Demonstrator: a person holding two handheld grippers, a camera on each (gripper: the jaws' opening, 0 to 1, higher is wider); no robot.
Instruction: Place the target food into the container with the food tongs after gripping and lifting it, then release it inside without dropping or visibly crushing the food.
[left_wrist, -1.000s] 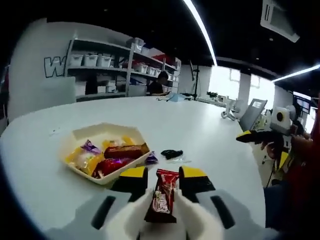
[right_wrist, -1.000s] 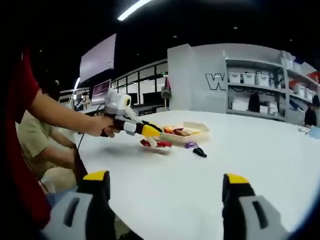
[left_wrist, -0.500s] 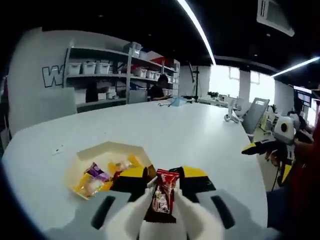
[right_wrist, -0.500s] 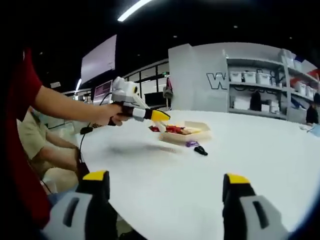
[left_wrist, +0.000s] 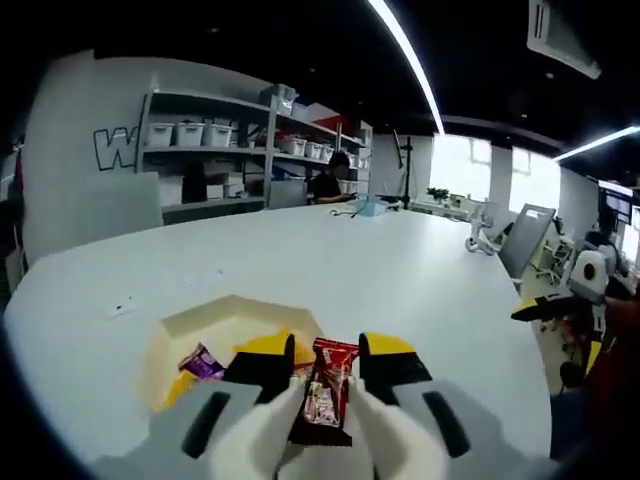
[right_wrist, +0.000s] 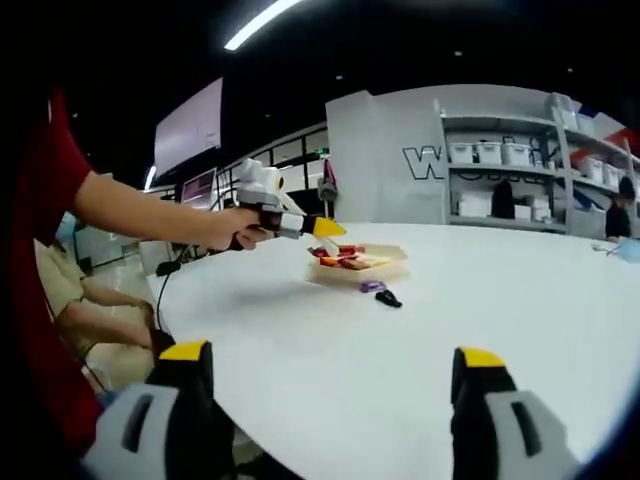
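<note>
I see the red snack packet (left_wrist: 323, 392) pinched between the white tongs (left_wrist: 330, 440) that my left tool (left_wrist: 327, 358) squeezes together; the packet stands upright between the tong tips, held above the near edge of the cream container (left_wrist: 215, 325). The left tool is closed down on the tongs, its yellow-tipped jaws pressed against the tong arms. Inside the container I can make out a purple-wrapped sweet (left_wrist: 201, 362) and some yellow wrappers, partly hidden behind the left jaw.

From the right gripper view I get the side-on picture: the left tool (right_wrist: 325, 230), held in a hand (right_wrist: 230, 228), hangs just over the container (right_wrist: 385, 265), which sits on the white tabletop (right_wrist: 420, 330) with red and yellow wrapped items heaped in it. That view also shows a purple wrapper (right_wrist: 372, 287) and a small black object (right_wrist: 388, 298) lying on the tabletop just beside the container. My right tool (right_wrist: 330, 375) is wide open with nothing between its jaws, well apart from the container. In the left gripper view the right tool (left_wrist: 545, 305) appears off past the tabletop's edge.
</note>
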